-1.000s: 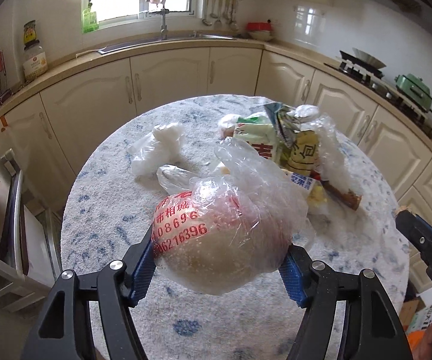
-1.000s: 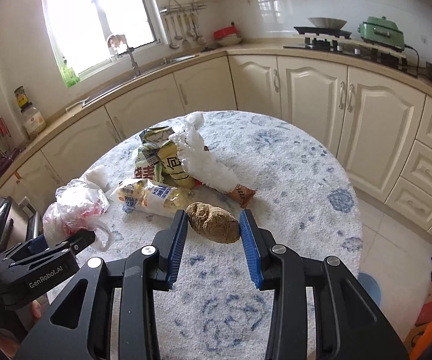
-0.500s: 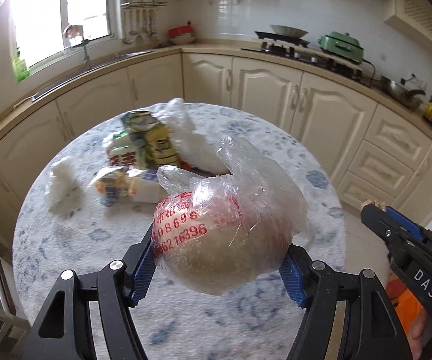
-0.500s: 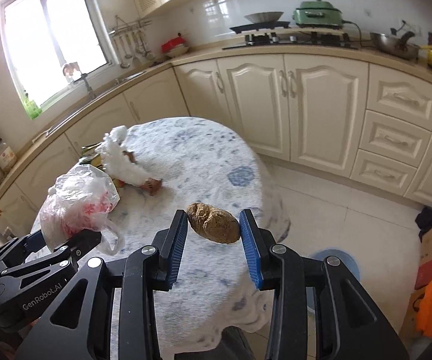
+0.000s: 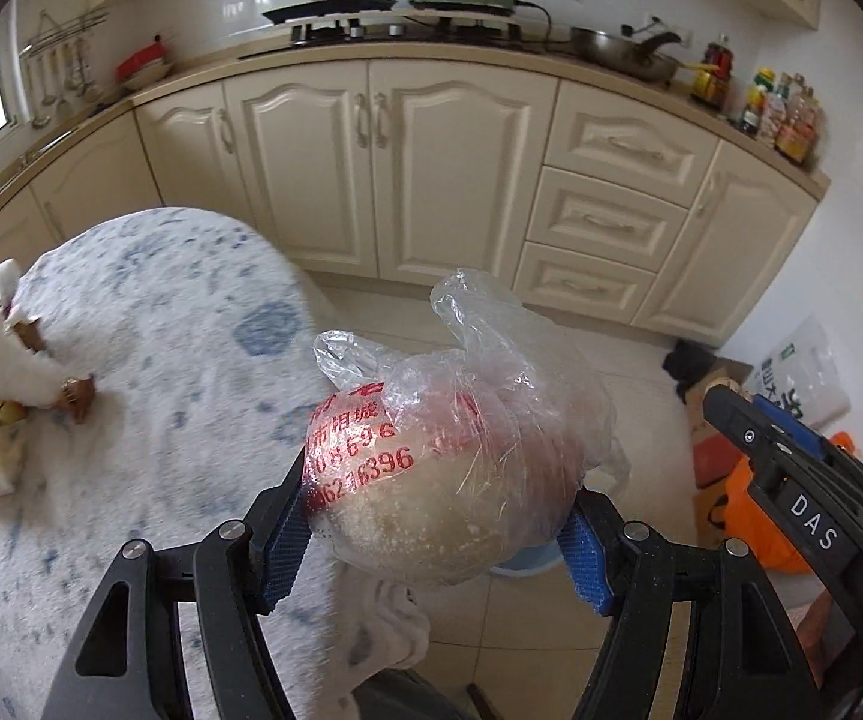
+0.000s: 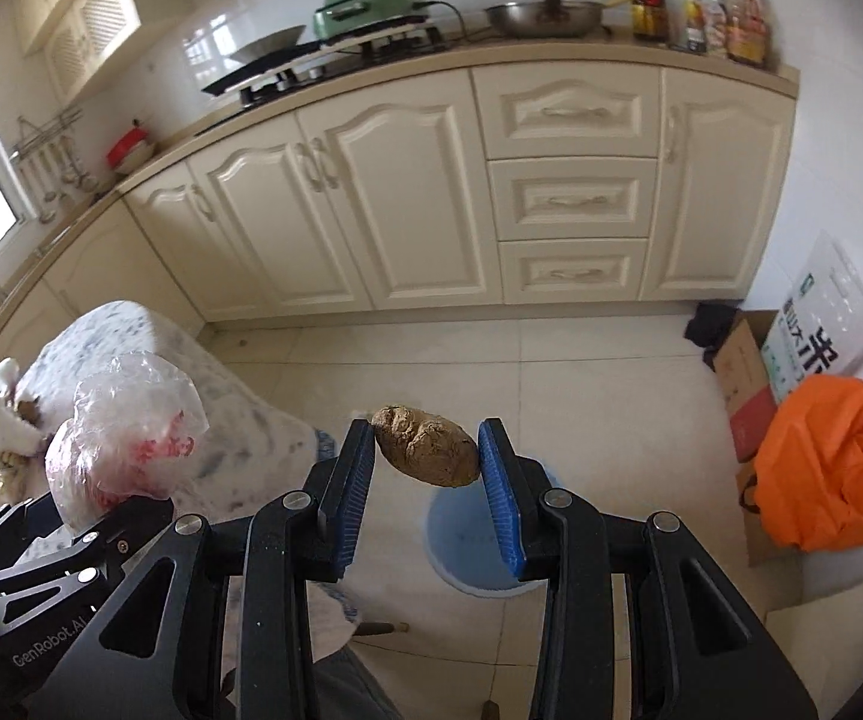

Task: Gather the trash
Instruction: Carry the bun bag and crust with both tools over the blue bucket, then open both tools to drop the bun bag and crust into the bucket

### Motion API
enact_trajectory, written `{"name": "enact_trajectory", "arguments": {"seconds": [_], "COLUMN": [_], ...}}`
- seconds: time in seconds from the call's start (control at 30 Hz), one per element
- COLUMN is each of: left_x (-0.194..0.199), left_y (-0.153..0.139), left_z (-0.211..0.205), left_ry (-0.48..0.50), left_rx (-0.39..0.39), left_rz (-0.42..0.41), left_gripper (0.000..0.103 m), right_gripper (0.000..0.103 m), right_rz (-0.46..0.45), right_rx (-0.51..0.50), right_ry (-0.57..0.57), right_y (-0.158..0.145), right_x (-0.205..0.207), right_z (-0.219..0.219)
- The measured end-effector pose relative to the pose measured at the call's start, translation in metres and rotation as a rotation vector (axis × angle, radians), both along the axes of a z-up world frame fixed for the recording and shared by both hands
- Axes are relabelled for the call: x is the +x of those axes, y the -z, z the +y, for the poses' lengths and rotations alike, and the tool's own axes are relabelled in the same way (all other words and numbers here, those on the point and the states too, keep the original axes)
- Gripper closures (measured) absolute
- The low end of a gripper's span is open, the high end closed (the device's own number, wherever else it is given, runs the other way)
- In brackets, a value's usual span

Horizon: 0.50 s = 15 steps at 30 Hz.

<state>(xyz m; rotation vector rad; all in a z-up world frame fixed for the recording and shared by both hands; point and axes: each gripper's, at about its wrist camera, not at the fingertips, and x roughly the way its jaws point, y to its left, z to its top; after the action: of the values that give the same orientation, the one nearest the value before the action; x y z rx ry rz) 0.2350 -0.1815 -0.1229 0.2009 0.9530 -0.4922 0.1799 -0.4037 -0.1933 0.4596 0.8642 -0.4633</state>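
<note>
Left tongs (image 5: pixel 440 531): clenched on the plastic bag (image 5: pixel 455 456), bag bulging toward 12 o'clock.
Right tongs (image 6: pixel 428 468): grasping the brown lump (image 6: pixel 425 455) between both pads.

Left claw (image 5: pixel 440 531) clamped, right claw (image 6: pixel 428 465) clamped, both angled downward.

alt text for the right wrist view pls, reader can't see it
The right tongs grip a brown lump above a tiled floor, over a round blue bin. At left, the left tongs hold a clear plastic bag by the table; cream cabinets behind.
</note>
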Motion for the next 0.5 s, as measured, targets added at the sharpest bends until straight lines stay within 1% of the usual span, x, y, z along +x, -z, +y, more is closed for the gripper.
{"name": "enact_trajectory", "arguments": {"seconds": [0.1,0.27,0.37,0.43,0.5], "left_x": [0.014,0.058,0.079,0.088,0.098], "left_y": [0.016,0.049,0.058,0.063,0.067], "left_z": [-0.032,-0.065,-0.084,-0.092,-0.099], "left_ry": [0.046,0.086,0.072,0.066,0.062], "left_rx": [0.025,0.071,0.096,0.088,0.109], "left_rz": [0.028,0.081,0.091,0.089,0.076], "left_gripper": [0.036,0.035,0.023,0.004,0.003], "right_gripper": [0.066,0.066,0.066,0.066,0.066], "right_rz": [0.04,0.095,0.122,0.139,0.159], "right_rx": [-0.006,0.015,0.02,0.02,0.02], "right_ry": [0.064,0.118,0.135,0.143,0.147], "right_y": [0.011,0.03,0.038,0.042,0.048], "right_x": [-0.009,-0.017,-0.018,-0.018,-0.015], "right_z": [-0.023,-0.048,-0.058,-0.062,-0.065]}}
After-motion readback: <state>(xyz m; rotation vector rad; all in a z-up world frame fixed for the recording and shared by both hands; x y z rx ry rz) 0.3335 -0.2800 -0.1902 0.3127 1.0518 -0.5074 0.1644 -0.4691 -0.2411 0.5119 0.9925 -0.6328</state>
